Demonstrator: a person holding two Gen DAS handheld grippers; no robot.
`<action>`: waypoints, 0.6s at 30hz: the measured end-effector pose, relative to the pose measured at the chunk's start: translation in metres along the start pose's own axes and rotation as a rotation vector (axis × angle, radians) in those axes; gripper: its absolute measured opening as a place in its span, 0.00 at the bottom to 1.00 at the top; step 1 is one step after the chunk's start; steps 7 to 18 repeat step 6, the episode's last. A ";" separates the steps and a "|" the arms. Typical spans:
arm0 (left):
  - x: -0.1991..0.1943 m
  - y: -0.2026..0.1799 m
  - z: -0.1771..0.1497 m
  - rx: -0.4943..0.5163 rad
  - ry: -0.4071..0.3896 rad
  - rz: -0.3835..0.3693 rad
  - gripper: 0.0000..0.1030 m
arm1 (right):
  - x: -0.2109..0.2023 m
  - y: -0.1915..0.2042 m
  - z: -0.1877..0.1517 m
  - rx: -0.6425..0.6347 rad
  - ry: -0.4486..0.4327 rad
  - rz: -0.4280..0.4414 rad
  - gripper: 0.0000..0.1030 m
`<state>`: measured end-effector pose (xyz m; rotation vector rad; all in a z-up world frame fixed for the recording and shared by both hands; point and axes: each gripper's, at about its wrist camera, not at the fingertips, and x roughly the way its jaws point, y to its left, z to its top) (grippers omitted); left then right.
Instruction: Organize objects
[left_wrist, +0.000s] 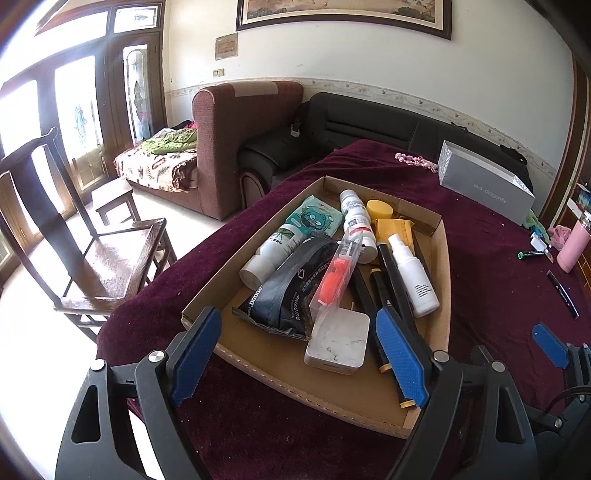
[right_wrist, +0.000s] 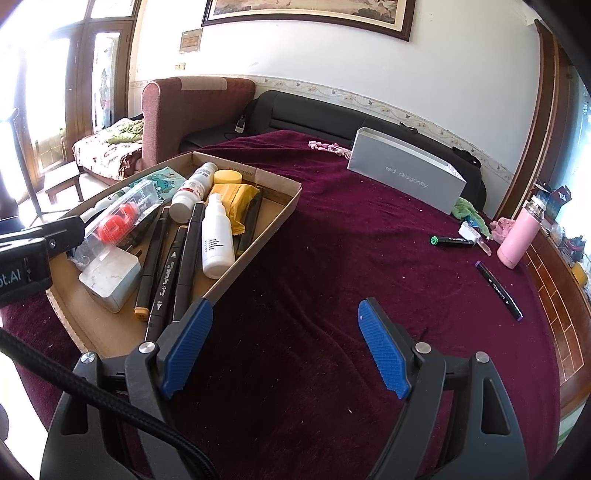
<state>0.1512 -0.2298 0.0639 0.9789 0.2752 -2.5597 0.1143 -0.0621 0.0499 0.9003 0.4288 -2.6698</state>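
A cardboard tray (left_wrist: 439, 258) (right_wrist: 258, 236) on the maroon cloth holds a white spray bottle (left_wrist: 413, 273) (right_wrist: 216, 240), black markers (right_wrist: 184, 258), a white box (left_wrist: 338, 343), a dark pouch (left_wrist: 284, 291) and other small items. My left gripper (left_wrist: 299, 332) hangs open over the tray's near end, its pads touching nothing. To the right of the tray my right gripper (right_wrist: 284, 314) is open above bare cloth. Two loose markers lie far right, one green-capped (right_wrist: 452, 240) (left_wrist: 532, 253), one purple-tipped (right_wrist: 498, 291) (left_wrist: 563, 295).
A grey shoe box (right_wrist: 406, 177) stands at the back of the cloth, with pink beads (right_wrist: 328, 146) beside it. A pink bottle (right_wrist: 517, 240) stands at the right edge. A wooden chair (left_wrist: 110, 258) is left of the table, and sofas are behind it.
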 end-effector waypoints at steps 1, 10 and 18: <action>-0.001 -0.001 0.000 0.003 -0.007 0.005 0.80 | 0.000 0.000 0.000 -0.001 0.001 0.001 0.80; -0.004 -0.005 0.000 0.023 -0.016 0.015 0.79 | 0.002 0.000 -0.001 -0.003 0.009 0.008 0.80; -0.004 -0.005 0.000 0.023 -0.016 0.015 0.79 | 0.002 0.000 -0.001 -0.003 0.009 0.008 0.80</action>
